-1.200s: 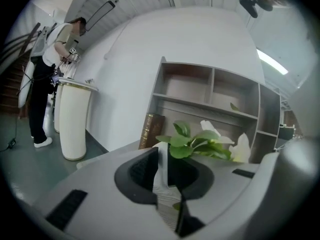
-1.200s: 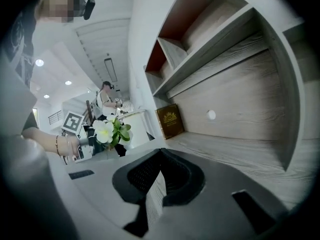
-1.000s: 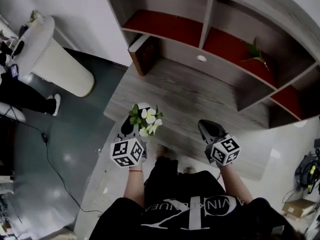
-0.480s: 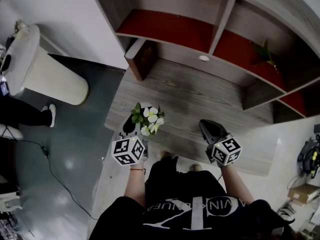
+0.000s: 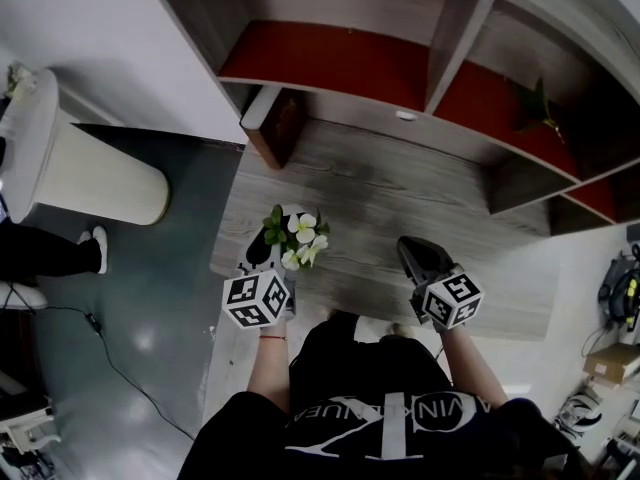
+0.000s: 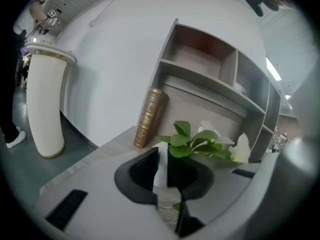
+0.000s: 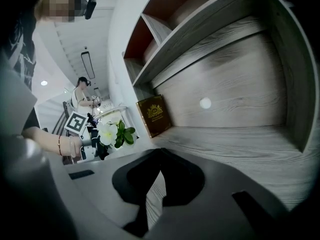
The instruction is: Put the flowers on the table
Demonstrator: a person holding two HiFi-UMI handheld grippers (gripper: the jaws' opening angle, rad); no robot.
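- Left tongs are clamped on the flowers, pinching a white part just under the leaves; right tongs are drawn almost together with nothing between them
- Held near upright, the flowers hang over the near left edge of the tabletop, well short of the book
- To set them down well, I would carry them further in from the edge, lower straight down until the base bears weight, and only then let go
- The base is hidden behind the jaws, so whether it touches the wood cannot be told
- Whether the white part is a pot or a wrap is hard to make out
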